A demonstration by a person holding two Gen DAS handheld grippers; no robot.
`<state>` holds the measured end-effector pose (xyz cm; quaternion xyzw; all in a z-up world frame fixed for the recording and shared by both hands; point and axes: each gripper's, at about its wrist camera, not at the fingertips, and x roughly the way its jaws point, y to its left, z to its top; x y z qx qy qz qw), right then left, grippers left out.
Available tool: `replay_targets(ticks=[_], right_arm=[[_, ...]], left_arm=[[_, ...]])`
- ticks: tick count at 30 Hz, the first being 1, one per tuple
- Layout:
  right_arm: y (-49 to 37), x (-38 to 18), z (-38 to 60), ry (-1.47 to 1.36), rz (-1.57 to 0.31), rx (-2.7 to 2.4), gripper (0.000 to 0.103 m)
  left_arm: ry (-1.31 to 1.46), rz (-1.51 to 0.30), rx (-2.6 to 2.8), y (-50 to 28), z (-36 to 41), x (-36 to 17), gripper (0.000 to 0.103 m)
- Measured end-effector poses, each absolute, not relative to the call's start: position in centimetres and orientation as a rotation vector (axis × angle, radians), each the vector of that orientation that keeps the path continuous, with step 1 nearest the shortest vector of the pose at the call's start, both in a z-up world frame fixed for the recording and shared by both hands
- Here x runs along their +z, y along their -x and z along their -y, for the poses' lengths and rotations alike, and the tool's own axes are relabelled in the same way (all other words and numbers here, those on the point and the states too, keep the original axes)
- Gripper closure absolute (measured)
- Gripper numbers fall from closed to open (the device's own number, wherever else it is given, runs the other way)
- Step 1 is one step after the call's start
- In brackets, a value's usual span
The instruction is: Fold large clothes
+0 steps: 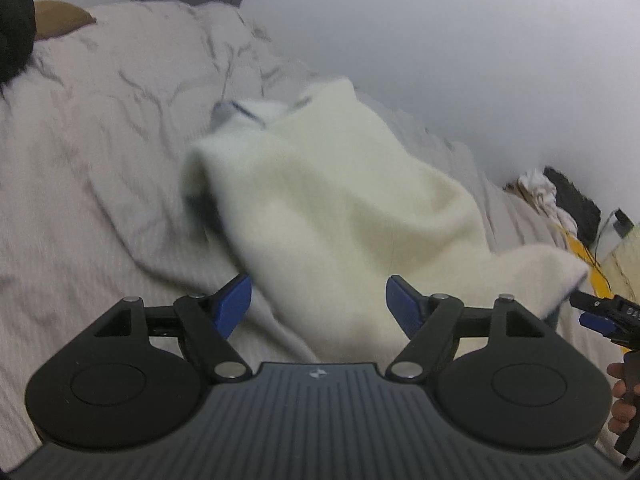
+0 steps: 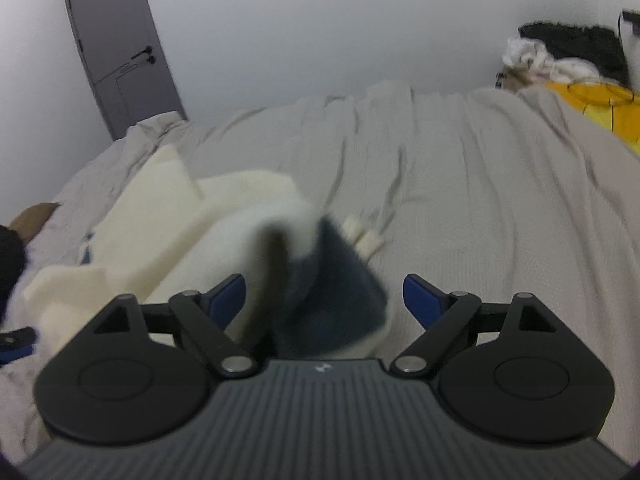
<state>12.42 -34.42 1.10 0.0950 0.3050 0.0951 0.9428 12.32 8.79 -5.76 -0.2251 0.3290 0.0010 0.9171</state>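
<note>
a large cream-white fleecy garment with a dark blue lining (image 1: 340, 200) lies across the pale grey ribbed bedspread (image 1: 80, 240) of the bed, bunched and partly doubled over, with one corner turned up so the blue inner side shows in the right wrist view (image 2: 340, 292). the left claw (image 1: 319, 304) stands wide open just above the near edge of the cream fabric, its blue pads clear of the cloth on both sides, so it has hold of nothing. the right claw (image 2: 324, 300) is likewise spread wide, with the blurred blue-lined flap lying between its fingers but not pinched. judging by this, a fold has been laid down and let go, and the work sits between folds, with the garment far from a neat packet. the next move calls for choosing fresh grip points: each claw should find an edge or corner of the loose near side, close firmly on the thick pile, then lift together and carry it over the body of the garment. a heap of clothes (image 2: 560, 56) waits at the far corner of the bed.
</note>
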Motion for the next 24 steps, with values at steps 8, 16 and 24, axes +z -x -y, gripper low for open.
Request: replay_targets(ticks=[8, 16, 24], right_arm=[[-9.1, 1.2, 35.7, -0.364, -0.585, 0.233, 0.016], [-8.1, 0.2, 28.1, -0.164, -0.593, 0.523, 0.017], [-6.6, -2.0, 18.6, 0.238, -0.546, 0.732, 0.038]], left_arm=[[0.463, -0.737, -0.058, -12.8, -6.4, -7.5, 0.027], [0.489, -0.749, -0.035, -14.3, -6.7, -8.8, 0.048], [0.464, -0.724, -0.055, -17.7, -7.2, -8.6, 0.072]])
